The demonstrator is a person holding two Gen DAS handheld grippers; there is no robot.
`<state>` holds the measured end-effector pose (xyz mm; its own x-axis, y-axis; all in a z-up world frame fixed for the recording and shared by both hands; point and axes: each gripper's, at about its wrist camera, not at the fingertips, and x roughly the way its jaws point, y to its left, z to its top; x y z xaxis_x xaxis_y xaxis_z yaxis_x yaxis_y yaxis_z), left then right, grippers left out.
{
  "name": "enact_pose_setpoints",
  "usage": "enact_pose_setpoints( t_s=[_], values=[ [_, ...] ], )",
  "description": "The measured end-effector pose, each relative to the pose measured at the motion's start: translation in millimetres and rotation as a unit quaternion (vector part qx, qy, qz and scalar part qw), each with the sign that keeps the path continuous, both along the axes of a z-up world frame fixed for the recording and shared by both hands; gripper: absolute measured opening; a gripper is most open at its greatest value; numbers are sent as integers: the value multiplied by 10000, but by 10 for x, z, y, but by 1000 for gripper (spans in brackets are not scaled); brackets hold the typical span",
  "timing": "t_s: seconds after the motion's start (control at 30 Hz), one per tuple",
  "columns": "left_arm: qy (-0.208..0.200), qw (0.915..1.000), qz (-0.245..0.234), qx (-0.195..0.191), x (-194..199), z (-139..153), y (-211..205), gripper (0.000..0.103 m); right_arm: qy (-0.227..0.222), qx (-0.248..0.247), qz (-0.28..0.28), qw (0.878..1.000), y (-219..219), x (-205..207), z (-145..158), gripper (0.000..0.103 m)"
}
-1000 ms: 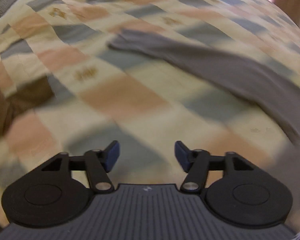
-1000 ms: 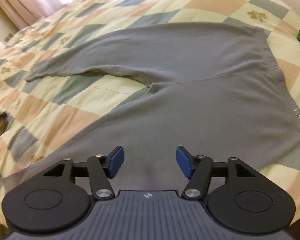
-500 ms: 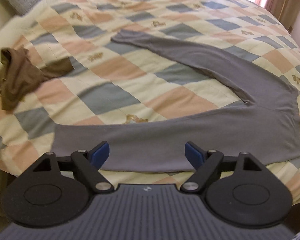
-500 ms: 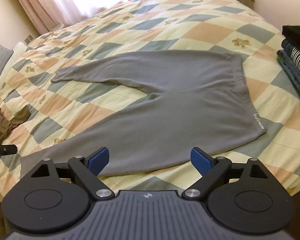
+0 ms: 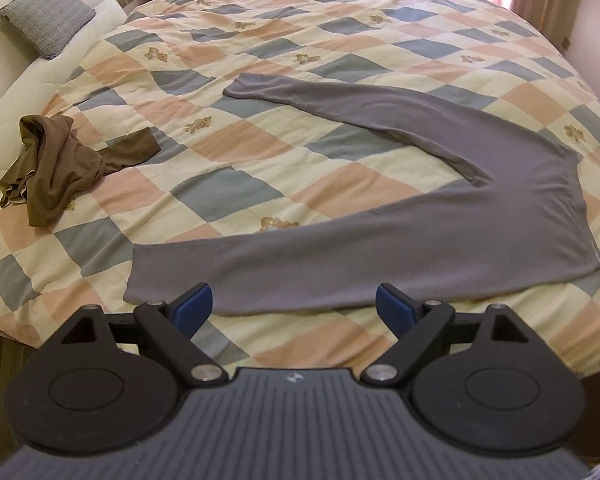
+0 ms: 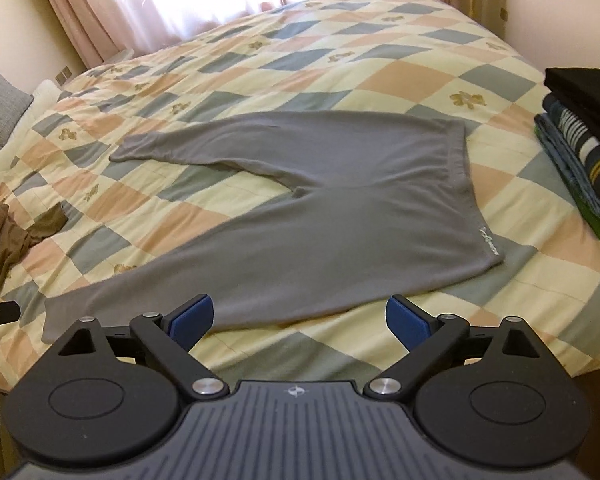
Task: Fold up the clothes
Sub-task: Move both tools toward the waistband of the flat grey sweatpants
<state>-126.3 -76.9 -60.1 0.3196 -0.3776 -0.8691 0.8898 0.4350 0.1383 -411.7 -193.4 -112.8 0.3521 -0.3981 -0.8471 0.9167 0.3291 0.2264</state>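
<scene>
Grey trousers (image 5: 400, 248) (image 6: 340, 224) lie spread flat on the checked bedspread (image 5: 260, 92), legs splayed in a V toward the left, waistband to the right. My left gripper (image 5: 294, 307) hovers above the near leg's hem end, its jaws still opening, nothing between its blue pads. My right gripper (image 6: 300, 318) hangs over the near leg close to the bed's front edge, jaws likewise opening and empty. Neither touches the cloth.
A crumpled brown garment (image 5: 52, 168) (image 6: 4, 236) lies at the left of the bed. A stack of folded clothes (image 6: 584, 144) sits at the right edge. A grey pillow (image 5: 46, 12) leans at the head end. Pink curtains (image 6: 92, 12) hang behind the bed.
Both grippers have risen and pulled back from the trousers, so much more of the bed shows. Both sets of jaws have spread wider.
</scene>
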Motion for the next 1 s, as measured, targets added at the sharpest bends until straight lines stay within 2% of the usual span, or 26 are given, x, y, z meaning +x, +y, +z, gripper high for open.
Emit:
enact_pose_setpoints(
  t_s=[0.57,0.77,1.0],
  values=[
    [-18,9992,-336,199,-344,38,-155,89,128,107,-237,9996,-55,-447,76,98],
    [89,9985,-441,326,-306,10,-298,90,187,282,-327,9989,-129,-474,33,98],
    [200,9971,-456,573,-61,-161,-542,90,319,559,-433,9970,-324,-400,-110,98]
  ],
)
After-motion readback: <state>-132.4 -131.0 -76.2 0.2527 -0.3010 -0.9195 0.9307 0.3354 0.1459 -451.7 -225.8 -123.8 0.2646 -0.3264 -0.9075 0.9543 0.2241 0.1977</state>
